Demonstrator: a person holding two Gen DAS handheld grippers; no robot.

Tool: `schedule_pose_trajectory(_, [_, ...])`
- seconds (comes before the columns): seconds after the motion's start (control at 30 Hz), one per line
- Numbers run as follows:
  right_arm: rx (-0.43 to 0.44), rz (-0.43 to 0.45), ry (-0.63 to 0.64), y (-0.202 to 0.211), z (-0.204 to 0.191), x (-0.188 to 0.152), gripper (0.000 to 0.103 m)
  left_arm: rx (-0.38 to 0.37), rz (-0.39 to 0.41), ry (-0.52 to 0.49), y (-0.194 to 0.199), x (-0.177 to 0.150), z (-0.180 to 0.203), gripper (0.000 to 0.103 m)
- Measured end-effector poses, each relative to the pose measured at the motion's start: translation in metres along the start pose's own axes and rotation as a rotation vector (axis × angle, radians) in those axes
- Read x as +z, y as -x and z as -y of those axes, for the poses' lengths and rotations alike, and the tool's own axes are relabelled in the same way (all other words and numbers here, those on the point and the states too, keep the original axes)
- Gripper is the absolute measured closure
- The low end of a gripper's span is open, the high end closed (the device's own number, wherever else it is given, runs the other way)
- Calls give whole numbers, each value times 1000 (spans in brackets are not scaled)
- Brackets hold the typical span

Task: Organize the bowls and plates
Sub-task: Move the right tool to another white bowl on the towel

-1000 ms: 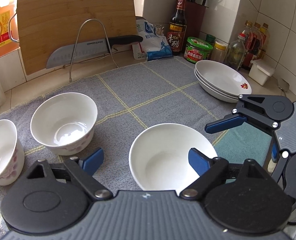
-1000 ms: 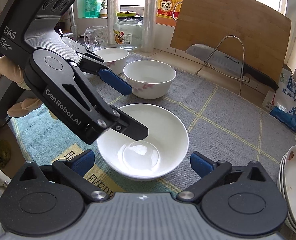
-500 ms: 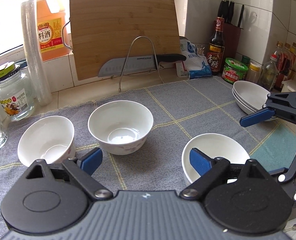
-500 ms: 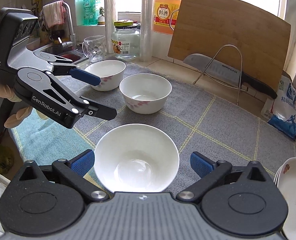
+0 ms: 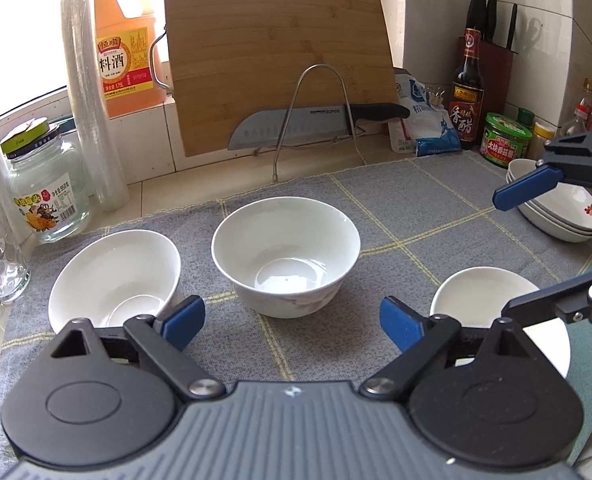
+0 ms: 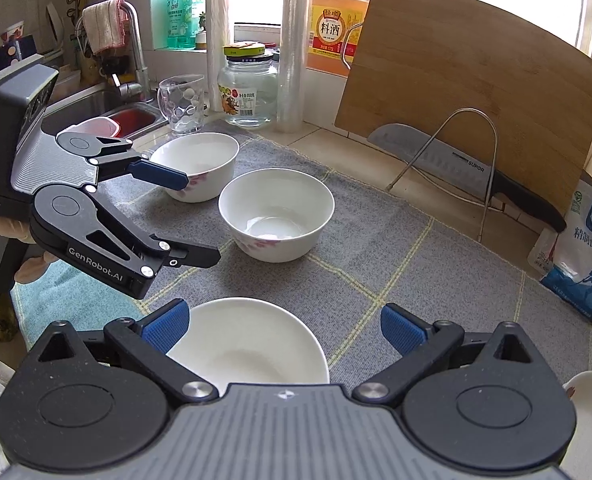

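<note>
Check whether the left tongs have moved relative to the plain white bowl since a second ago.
Yes. In the right wrist view the left tongs, open and empty, have pulled away from the plain white bowl toward the two flowered bowls behind it.

Both wrist cameras look steeply down over the grey mat (image 5: 396,208), close above it. Each shows the middle bowl (image 5: 286,254) (image 6: 276,216) and cutting board (image 5: 276,60) (image 6: 476,76) at frame top.
</note>
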State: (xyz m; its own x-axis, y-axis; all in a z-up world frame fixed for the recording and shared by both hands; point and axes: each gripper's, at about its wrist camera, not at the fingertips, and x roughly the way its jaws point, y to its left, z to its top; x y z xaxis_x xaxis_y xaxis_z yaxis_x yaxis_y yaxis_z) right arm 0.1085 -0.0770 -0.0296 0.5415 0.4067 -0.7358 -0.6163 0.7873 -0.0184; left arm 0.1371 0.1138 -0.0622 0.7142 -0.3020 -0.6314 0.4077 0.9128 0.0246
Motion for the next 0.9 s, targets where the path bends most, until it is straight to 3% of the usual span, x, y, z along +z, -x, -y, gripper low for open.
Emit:
schedule_pose_trajectory(0.73, [102,-56,2,-66,35,46,1,5,7,4,-45,-4,3,12])
schedule_pose_trajectory(0.9, [142,-66,-9,-83,40,56,7,3,13,15,-48,-3,2,16])
